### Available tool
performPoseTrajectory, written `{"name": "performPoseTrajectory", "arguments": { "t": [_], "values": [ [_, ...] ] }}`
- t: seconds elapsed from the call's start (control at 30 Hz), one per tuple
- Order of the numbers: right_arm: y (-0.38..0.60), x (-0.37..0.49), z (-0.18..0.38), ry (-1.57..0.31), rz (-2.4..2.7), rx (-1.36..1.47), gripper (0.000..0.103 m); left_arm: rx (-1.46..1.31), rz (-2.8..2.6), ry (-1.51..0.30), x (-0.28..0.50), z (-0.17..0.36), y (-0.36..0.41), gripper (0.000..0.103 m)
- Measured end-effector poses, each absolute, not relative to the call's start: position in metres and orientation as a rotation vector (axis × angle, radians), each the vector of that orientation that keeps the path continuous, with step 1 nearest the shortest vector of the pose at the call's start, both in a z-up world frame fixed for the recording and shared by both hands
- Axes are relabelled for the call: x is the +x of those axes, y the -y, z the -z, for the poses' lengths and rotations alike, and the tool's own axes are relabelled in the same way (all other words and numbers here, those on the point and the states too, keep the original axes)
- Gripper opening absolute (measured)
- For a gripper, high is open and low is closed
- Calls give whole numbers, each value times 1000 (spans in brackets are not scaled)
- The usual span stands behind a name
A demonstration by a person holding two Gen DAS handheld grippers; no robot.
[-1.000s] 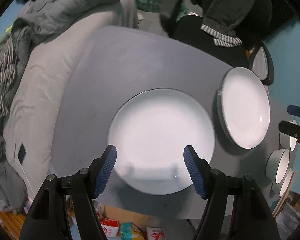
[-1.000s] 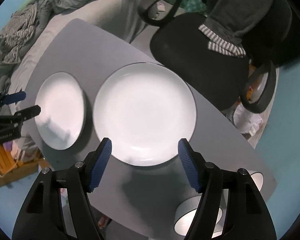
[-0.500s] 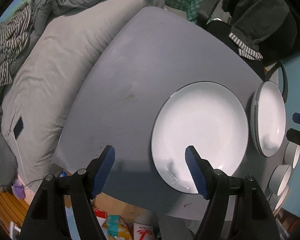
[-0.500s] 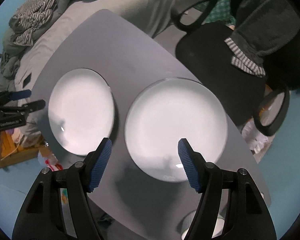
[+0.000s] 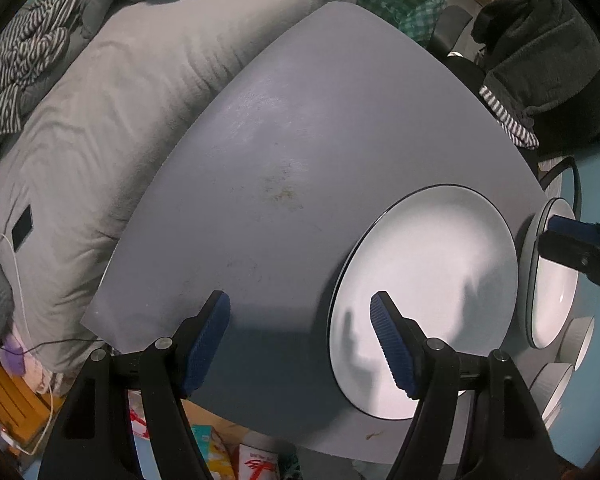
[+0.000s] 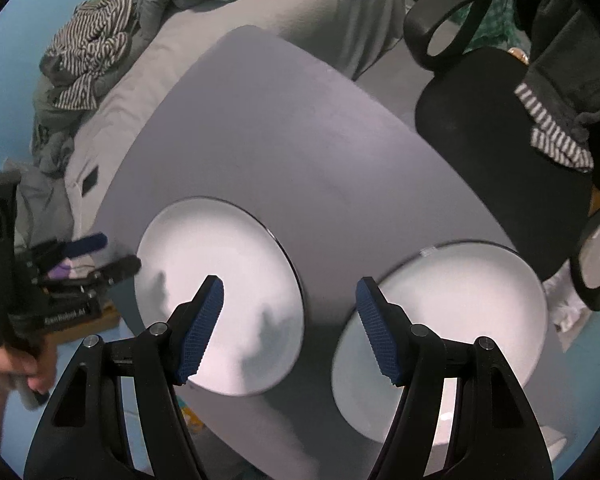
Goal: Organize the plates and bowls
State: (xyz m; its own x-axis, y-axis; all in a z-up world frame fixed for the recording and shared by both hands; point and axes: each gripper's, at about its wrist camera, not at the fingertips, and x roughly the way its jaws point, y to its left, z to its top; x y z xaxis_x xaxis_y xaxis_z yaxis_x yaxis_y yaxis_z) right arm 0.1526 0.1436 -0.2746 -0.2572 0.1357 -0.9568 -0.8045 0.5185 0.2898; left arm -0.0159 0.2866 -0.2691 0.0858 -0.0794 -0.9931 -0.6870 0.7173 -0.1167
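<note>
Fingers of both grippers wide, empty; two white dark-rimmed plates side by side.

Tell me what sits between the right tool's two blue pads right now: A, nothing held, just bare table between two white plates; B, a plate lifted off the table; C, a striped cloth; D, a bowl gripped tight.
A: the right tool is open, with grey table showing between its pads, a left plate and a right plate lying flat either side.
</note>
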Motion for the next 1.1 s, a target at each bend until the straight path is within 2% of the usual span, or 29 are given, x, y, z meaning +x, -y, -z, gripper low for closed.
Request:
{"name": "performPoseTrajectory", "arguments": {
  "t": [0.63, 0.83, 1.03, 1.1],
  "values": [
    [-149, 138, 318, -1679, -977, -585, 68, -760, -499, -1445, -13, 285, -286, 74],
    [-141, 134, 319, -1692, -978, -544, 64, -755, -467, -1448, -13, 286, -281, 74],
    [-134, 127, 321, -1687, -974, -526, 58, -745, -434, -1476, -15, 293, -275, 59],
    [-132, 126, 321, -1684, -966, -534, 53, -747, -424, -1479, -18, 295, -273, 58]
  ]
}}
